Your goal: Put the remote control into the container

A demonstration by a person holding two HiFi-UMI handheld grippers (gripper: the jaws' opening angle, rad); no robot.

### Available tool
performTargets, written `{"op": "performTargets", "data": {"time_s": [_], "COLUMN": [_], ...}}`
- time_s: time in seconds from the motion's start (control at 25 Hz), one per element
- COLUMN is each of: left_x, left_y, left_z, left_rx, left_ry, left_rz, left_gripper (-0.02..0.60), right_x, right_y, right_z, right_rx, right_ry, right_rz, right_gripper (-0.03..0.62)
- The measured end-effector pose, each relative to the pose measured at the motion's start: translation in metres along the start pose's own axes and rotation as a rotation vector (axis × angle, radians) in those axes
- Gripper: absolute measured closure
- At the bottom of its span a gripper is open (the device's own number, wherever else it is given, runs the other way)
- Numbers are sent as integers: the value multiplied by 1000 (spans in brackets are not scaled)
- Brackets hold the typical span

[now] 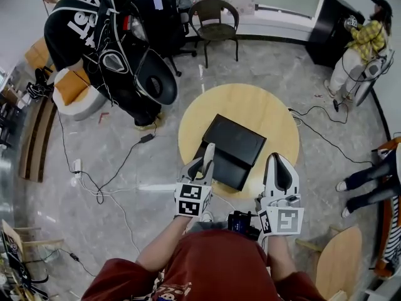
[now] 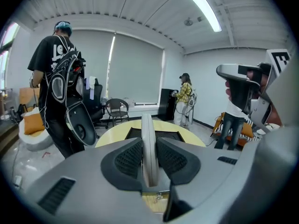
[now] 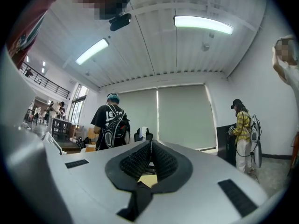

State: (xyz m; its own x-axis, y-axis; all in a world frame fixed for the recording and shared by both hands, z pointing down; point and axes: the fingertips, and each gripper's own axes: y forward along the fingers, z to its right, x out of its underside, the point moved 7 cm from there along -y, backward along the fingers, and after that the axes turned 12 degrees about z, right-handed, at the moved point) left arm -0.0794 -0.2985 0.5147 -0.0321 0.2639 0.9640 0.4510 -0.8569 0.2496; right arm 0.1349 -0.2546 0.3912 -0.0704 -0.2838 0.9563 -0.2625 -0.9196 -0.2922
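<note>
Holding remote control (image 2: 147, 139) edge-on in my left gripper (image 1: 204, 164) | my right gripper (image 3: 150, 160) pinched closed, empty | black container (image 1: 233, 144) on round table (image 1: 276, 115) ahead.

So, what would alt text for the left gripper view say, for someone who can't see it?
The left claw grips a slim grey remote control on edge, aimed at a black container on a round wooden table. A person in black stands at left.

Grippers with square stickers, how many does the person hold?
2. The left gripper, holding the remote control, is at the near edge of the container; the right gripper is beside it, jaws shut.
</note>
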Motion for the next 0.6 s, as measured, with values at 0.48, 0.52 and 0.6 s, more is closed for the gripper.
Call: {"op": "performTargets", "data": {"time_s": [0.48,0.52,0.6], "left_x": [61,68,79], "left_y": [46,49,54], "left_z": [-4,-4,-4], "left_rx": [30,32,38], "left_ry": [-23,-18,-3], "left_rz": [-240,-254,-278], "left_gripper": [475,475,474], "right_x": [0,-1,-1], "right_y": [-4,-5,-7], "right_z": [0,1,0], "right_rx": [-5,-3,-1], "right_ry": [-6,-8,-11], "right_rz": [-6,-7,-10], "right_gripper": [568,568,568]}}
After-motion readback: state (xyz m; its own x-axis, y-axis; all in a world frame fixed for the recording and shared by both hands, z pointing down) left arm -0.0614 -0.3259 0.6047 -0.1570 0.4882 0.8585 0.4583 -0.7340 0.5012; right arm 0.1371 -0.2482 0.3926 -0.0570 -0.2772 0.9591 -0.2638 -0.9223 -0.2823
